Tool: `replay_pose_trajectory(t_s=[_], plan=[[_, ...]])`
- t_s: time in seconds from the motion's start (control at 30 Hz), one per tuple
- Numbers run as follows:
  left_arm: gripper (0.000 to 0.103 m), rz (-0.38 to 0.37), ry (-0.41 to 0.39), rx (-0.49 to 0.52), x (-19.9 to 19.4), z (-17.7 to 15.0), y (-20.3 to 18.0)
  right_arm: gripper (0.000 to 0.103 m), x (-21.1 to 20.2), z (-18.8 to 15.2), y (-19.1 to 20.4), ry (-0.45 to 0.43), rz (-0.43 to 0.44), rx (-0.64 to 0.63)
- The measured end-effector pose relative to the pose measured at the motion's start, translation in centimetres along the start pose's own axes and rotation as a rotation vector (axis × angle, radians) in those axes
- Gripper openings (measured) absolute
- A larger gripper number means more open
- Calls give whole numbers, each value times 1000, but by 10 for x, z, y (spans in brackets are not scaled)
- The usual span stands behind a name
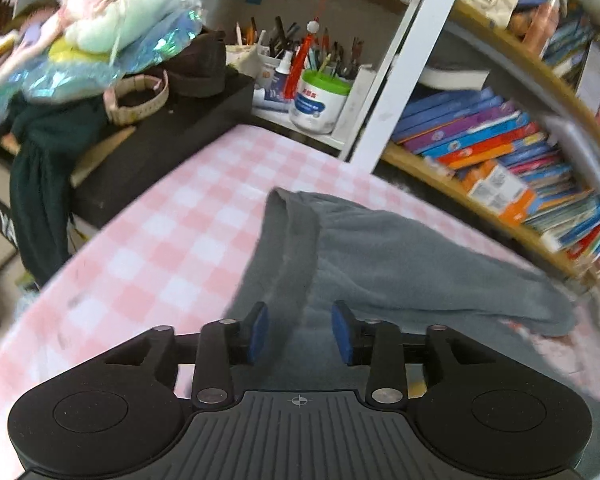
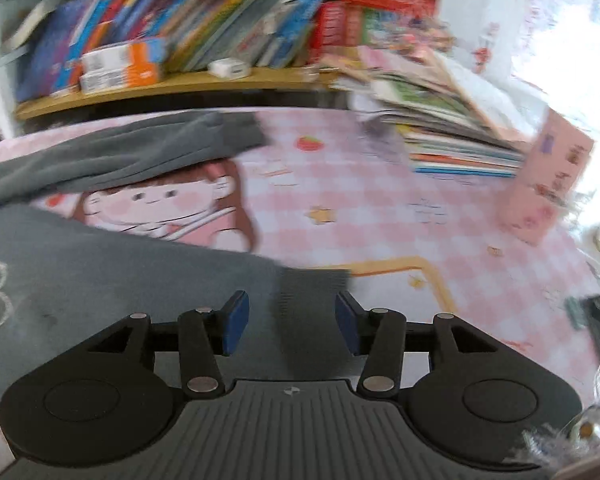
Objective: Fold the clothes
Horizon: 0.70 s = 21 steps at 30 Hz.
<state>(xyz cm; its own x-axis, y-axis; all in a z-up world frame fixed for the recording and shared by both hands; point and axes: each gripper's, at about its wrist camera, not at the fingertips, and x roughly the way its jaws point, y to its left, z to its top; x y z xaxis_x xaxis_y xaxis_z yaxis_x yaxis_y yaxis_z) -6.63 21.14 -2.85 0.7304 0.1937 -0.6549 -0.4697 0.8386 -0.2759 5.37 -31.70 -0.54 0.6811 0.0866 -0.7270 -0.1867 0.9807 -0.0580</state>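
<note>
A grey sweatshirt [image 1: 380, 256] lies on the pink checked tablecloth [image 1: 160, 232]. In the left wrist view my left gripper [image 1: 300, 330] is open, its blue pads on either side of a grey fold, just above the cloth. In the right wrist view the same grey sweatshirt [image 2: 120, 280] shows a white drawing at the left, with a sleeve [image 2: 140, 152] stretched across the back. My right gripper [image 2: 292, 324] is open over the ribbed hem corner [image 2: 312, 284]. Both views are blurred.
Bookshelves [image 1: 500, 152] stand behind the table. A black box [image 1: 160, 136] with toys and a dark green cloth [image 1: 40, 168] stands at the left. A stack of books [image 2: 440, 132] and a pink box [image 2: 548, 184] sit at the table's right.
</note>
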Motion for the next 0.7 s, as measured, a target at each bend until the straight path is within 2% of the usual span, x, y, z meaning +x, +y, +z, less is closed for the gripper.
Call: replay_pose_trajectory(t_s=[0.13, 0.27, 0.33, 0.37, 0.4, 0.43, 0.57, 0.63, 0.7], plan=[[37, 43, 34, 65, 28, 9, -4, 45, 17, -3, 18, 47, 65, -23], [36, 57, 75, 106, 42, 9, -9, 45, 26, -11, 29, 95, 92, -30], [29, 51, 92, 122, 46, 8, -11, 46, 25, -14, 31, 88, 94, -28], [19, 49, 90, 134, 46, 8, -12, 46, 25, -14, 31, 89, 96, -27], [15, 53, 79, 144, 43, 8, -13, 47, 25, -15, 31, 90, 99, -27], [2, 59, 62, 153, 40, 9, -14, 47, 24, -15, 30, 91, 101, -28], [1, -12, -130, 142, -6, 15, -20, 48, 24, -15, 29, 100, 101, -32], [1, -21, -224, 51, -27, 15, -13, 51, 23, -14, 31, 108, 97, -36], [1, 12, -244, -31, -28, 14, -2, 52, 22, -13, 34, 107, 110, -43]])
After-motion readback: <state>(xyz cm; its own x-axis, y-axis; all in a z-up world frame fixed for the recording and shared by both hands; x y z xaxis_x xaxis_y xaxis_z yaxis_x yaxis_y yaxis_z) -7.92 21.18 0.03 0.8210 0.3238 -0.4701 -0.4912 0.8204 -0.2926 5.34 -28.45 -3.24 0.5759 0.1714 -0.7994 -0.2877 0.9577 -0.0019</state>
